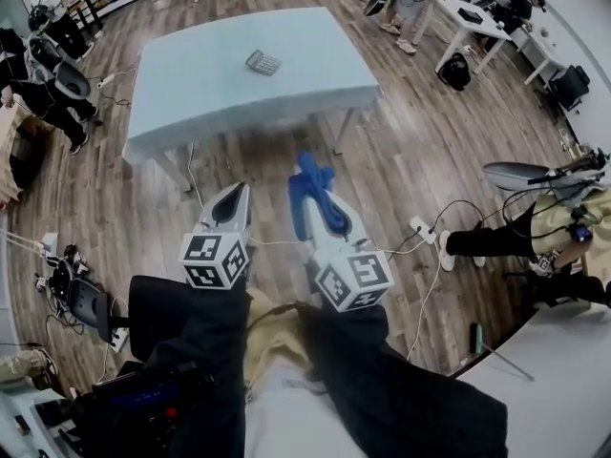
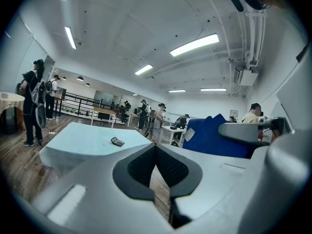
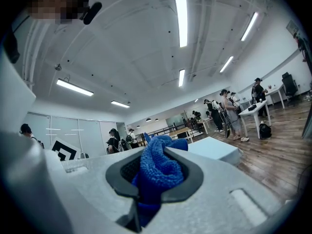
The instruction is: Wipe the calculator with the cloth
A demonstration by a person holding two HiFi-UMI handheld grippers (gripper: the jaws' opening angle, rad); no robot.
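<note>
Left claw [image 1: 236, 192] is clenched on nothing: in the left gripper view its dark pads [image 2: 141, 165] meet at their tips with only wooden floor [image 1: 410, 151] showing through the slit behind them. Right claw [image 1: 312, 195] is clamped on the blue cloth [image 3: 161, 168], which bunches up between the jaws in the right gripper view and spills past their tips. In the head view the cloth [image 1: 315, 181] sticks out beyond the right claw and trails back along its white body. Both claws are held side by side in the air over the floor, near the person and well short of the tabletop [image 1: 200, 89], each with its marker cube [image 1: 215, 260] at the near end. The calculator [image 1: 263, 62] lies flat on the pale blue tabletop, towards its far side and a little right of its middle, well apart from both claws and from the cloth. From the left gripper view the calculator [image 2: 117, 141] shows as a small dark slab on the tabletop [image 2: 80, 141], left of and beyond the closed jaws, with the cloth [image 2: 209, 136] off to the right. A white table [image 1: 466, 19] stands at the far right with people beside it, and cables [image 1: 430, 219] run over the floor on the right.
</note>
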